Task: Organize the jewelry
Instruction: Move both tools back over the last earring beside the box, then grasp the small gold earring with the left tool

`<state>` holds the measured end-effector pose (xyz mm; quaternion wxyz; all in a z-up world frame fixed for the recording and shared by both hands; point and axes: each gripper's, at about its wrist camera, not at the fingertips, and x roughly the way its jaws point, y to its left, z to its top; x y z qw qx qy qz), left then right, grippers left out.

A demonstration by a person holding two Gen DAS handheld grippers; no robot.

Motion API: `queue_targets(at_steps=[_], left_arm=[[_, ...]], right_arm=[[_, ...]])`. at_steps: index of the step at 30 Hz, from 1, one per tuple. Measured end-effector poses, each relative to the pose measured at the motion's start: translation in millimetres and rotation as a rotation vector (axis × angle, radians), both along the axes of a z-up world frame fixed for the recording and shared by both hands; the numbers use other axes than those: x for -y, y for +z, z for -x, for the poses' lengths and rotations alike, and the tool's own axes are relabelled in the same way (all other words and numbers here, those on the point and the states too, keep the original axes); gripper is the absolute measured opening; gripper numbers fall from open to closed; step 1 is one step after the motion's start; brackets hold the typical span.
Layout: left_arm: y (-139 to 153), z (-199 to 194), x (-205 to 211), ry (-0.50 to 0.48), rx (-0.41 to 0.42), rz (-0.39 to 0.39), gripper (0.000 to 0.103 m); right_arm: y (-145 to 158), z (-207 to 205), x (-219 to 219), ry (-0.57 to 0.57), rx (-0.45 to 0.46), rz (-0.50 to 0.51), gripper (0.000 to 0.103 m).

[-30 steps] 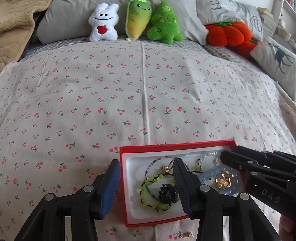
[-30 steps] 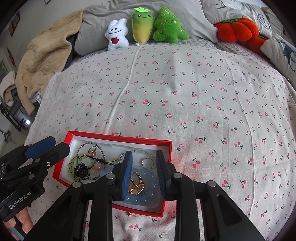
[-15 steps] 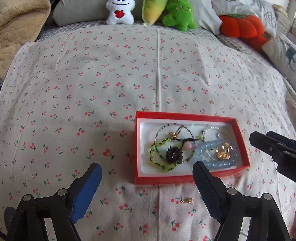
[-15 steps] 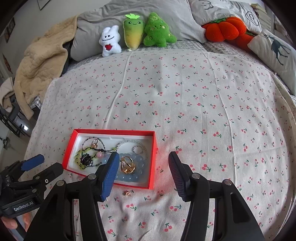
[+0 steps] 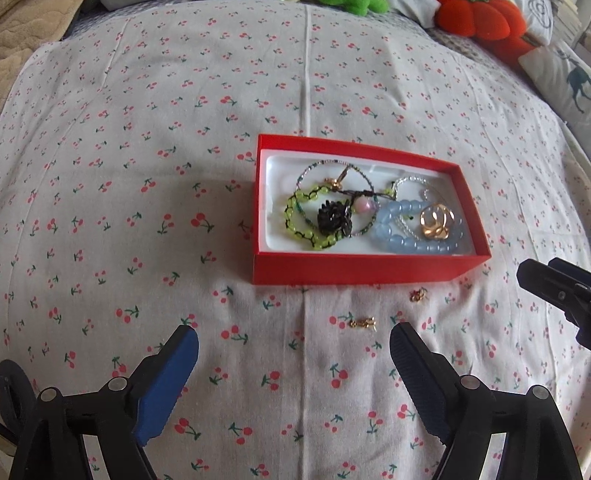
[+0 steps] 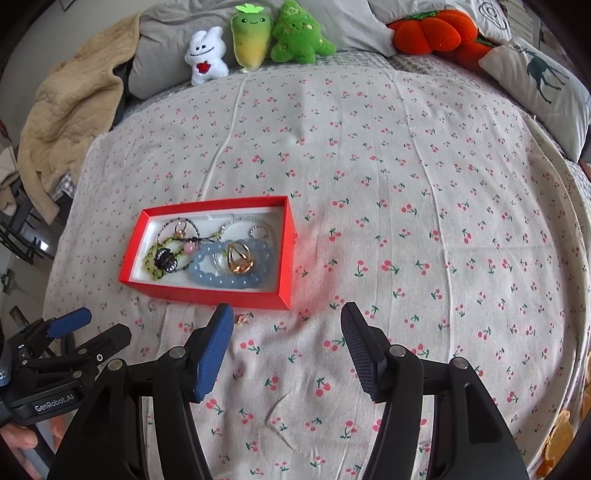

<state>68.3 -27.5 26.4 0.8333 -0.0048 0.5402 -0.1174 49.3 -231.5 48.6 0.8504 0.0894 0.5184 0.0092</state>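
A red jewelry box (image 5: 369, 267) (image 6: 207, 295) lies on the cherry-print bedspread. It holds a green bead bracelet (image 5: 295, 218), a black flower piece (image 5: 332, 218), a blue bead bracelet (image 5: 402, 240) and a gold ring (image 5: 436, 223) (image 6: 240, 258). Two small gold earrings (image 5: 364, 324) (image 5: 417, 294) lie on the cloth just in front of the box; one earring (image 6: 243, 318) shows in the right wrist view. My left gripper (image 5: 291, 332) (image 6: 107, 325) hangs short of the box, jaws opening, nothing between them. My right gripper (image 6: 286, 308) (image 5: 539, 267) is off the box's near right corner, jaws also opening and empty.
Plush toys (image 6: 255, 37) and an orange pumpkin cushion (image 6: 432, 31) line the head of the bed. A beige blanket (image 6: 66, 110) drapes at the far left and a deer-print pillow (image 6: 535, 85) lies at the right. A hand (image 6: 18, 443) shows at the lower left.
Both grippers pulled back from over the box toward the near side and their jaws widened. The gold ring stays in the box on the blue bracelet. The earrings on the cloth came into view.
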Motion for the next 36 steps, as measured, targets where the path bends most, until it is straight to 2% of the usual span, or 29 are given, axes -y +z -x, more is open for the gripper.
queue_targets(at_steps=[9,15,21,24,26,29,31,36], left_arm=[[-26,16,0,-0.112,-0.046,0.008,0.088],[-45,23,-2,-0.171,-0.062,0.017,0.088],[-57,27,1,-0.219,-0.065,-0.008,0.087],[-58,25,8,-0.238,-0.06,0.021,0.076],[-58,21,15,-0.261,-0.066,0.06,0.056],[-61,15,30,-0.29,-0.076,0.095,0.039],[-63,12,39,-0.309,-0.083,0.104,0.031],[-66,4,56,-0.307,-0.085,0.101,0.029]], right_arm=[[-22,19,4,0.024,-0.046,0.083,0.069],[-37,24,6,0.046,-0.077,0.143,0.07],[-50,23,2,0.065,-0.111,0.168,0.07],[-55,20,-3,0.079,-0.128,0.177,0.07],[-58,19,-6,0.09,-0.134,0.182,0.07],[-62,16,-11,0.103,-0.138,0.188,0.07],[-65,15,-13,0.109,-0.143,0.193,0.07],[-71,9,-15,0.112,-0.154,0.19,0.07]])
